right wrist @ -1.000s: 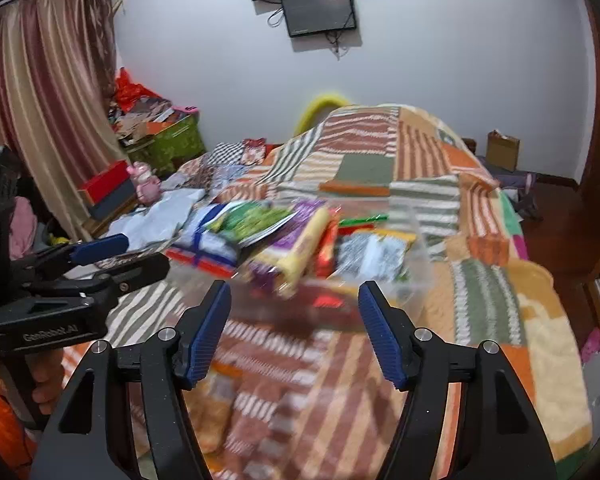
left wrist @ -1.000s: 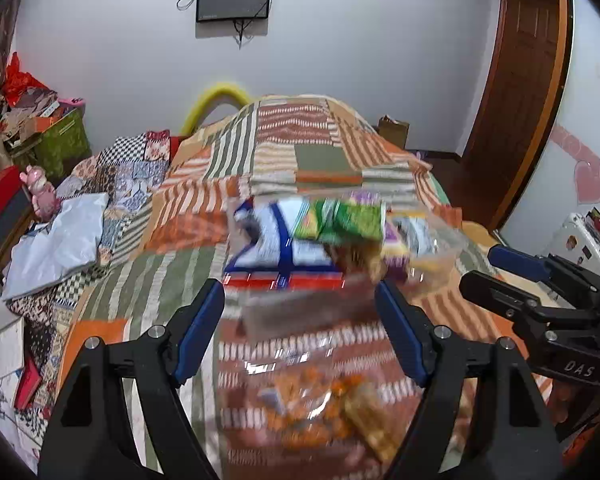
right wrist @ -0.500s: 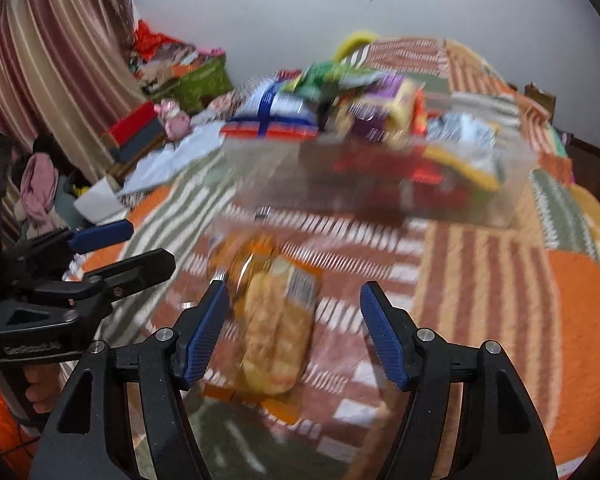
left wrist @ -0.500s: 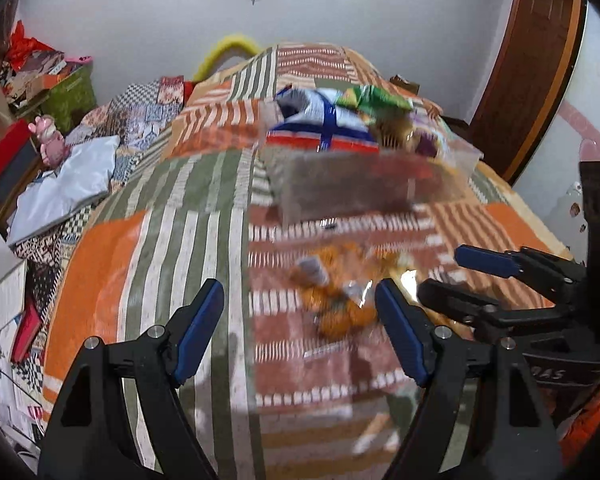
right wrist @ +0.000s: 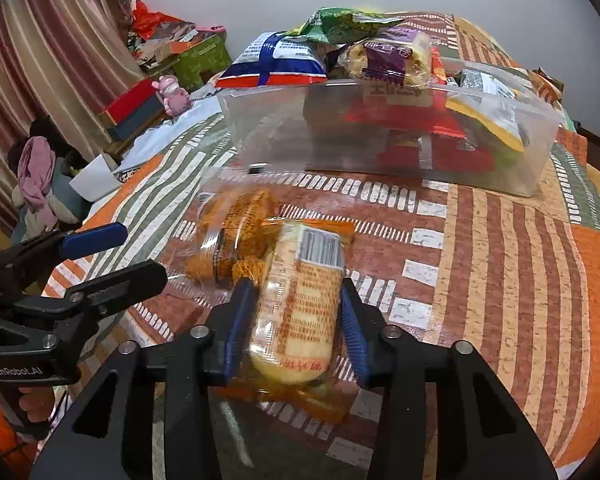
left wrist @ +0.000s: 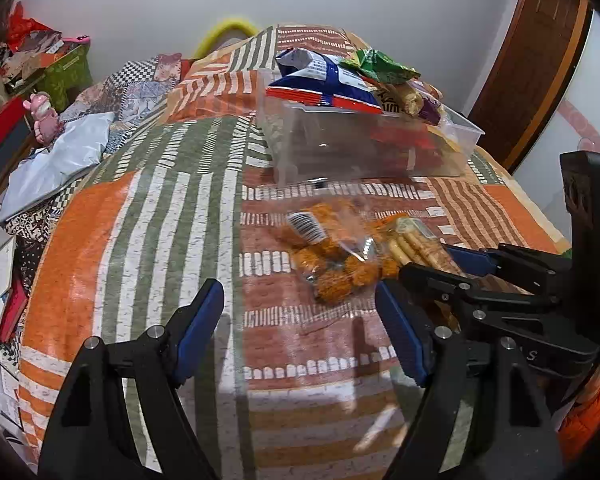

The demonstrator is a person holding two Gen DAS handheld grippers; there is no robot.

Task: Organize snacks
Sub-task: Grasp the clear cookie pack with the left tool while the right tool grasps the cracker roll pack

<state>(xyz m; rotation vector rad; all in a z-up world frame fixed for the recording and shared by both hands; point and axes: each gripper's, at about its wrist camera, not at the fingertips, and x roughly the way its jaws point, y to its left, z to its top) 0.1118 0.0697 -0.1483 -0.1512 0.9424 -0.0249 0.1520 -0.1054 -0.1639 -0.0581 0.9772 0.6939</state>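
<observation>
A clear pack of pale biscuits (right wrist: 300, 304) lies on the striped blanket, next to a clear bag of orange fried snacks (right wrist: 232, 240). My right gripper (right wrist: 296, 320) is closing, and its blue pads press both sides of the biscuit pack. In the left wrist view the same pack (left wrist: 416, 244) sits between the right gripper's fingers (left wrist: 440, 264). My left gripper (left wrist: 300, 328) hangs open over bare blanket, with the orange snack bag (left wrist: 332, 256) just beyond its right finger. Farther back stands a clear plastic bin (right wrist: 284, 132) heaped with snack packets.
A blue-and-white chip bag (right wrist: 272, 60) and a green bag (right wrist: 340, 24) stick out above the bin's rim. Left of the bed are a pink toy (right wrist: 172, 94), a green box (right wrist: 198, 60) and a curtain. A wooden door (left wrist: 532, 72) stands to the right.
Both grippers came down toward the blanket. The right gripper's jaws, wide around the biscuit pack half a second ago, have closed onto it. The left gripper stayed open.
</observation>
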